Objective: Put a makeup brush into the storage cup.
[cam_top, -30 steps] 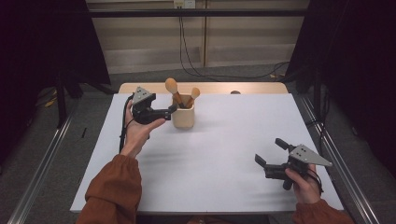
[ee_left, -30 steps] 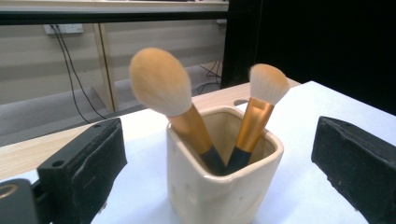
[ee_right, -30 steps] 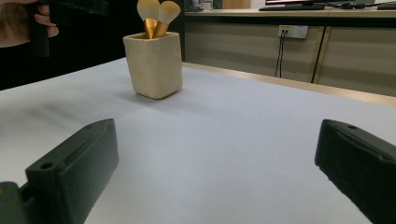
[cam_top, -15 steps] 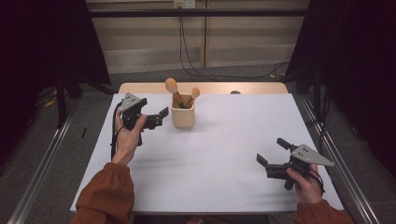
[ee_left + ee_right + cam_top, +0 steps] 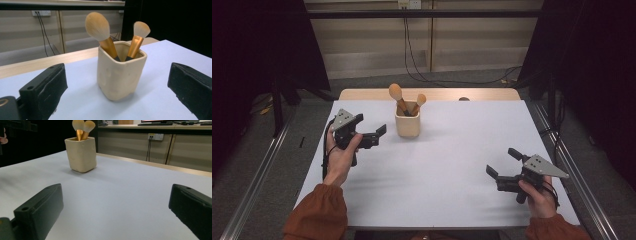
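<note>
A white table top [image 5: 452,165] lies over a wooden table [image 5: 362,94] whose far edge shows behind it. Beyond stands a pale panelled wall [image 5: 472,45] with a white socket [image 5: 409,4], black cables [image 5: 412,60] hanging to the grey floor [image 5: 267,165]. Black curtains [image 5: 592,60] flank both sides.

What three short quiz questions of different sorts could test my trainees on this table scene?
1. How many brushes stand in the cream holder?
2. True or false: the left gripper is shut on a brush.
3. Which gripper is nearer the holder: A left, B right?

Key
1. Two: the large brush and the small brush.
2. False; its jaws stand open, apart from the holder.
3. A.
</note>
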{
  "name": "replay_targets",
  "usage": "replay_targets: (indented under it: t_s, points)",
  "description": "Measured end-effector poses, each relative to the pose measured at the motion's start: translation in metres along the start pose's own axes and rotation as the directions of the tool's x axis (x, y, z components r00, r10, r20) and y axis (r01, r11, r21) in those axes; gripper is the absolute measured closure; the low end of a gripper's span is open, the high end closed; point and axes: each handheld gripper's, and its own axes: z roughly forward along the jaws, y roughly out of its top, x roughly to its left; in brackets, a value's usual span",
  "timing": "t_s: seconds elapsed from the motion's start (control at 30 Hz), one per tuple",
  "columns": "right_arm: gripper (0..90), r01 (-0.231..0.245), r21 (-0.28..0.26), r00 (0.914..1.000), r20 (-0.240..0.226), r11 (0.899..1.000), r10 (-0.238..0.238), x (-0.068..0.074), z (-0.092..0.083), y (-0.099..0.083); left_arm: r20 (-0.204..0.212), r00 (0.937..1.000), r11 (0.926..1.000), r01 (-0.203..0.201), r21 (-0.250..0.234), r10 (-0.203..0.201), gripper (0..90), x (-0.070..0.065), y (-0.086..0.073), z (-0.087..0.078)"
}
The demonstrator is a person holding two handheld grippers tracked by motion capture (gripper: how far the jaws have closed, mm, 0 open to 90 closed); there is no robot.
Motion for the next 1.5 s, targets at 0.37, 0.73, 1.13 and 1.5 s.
replay_targets:
  t_s: [0.37, 0.73, 1.13, 1.5]
  points:
    - [0.0, -0.001, 0.001, 1.0000, -0.006, 1.000, 0.001, 0.001, 0.000, 0.000, 0.030, 0.9994, 0.9995, -0.017, -0.026, 0.018, 2.0, -0.004, -0.010, -0.023]
    - [0.0, -0.001, 0.003, 1.0000, -0.009, 1.000, 0.001, 0.001, 0.000, 0.000, 0.005, 0.9994, 0.9990, -0.033, -0.031, 0.033, 2.0, -0.011, -0.020, -0.045]
    - [0.0, -0.004, 0.004, 1.0000, -0.007, 1.000, 0.004, 0.002, 0.000, 0.000, -0.004, 0.9996, 0.9991, -0.029, -0.030, 0.029, 2.5, -0.015, -0.029, -0.070]
    - [0.0, -0.007, 0.005, 0.9999, -0.009, 1.000, 0.007, 0.002, -0.001, 0.000, -0.027, 0.9996, 0.9993, -0.014, -0.034, 0.013, 3.2, -0.019, -0.043, -0.089]
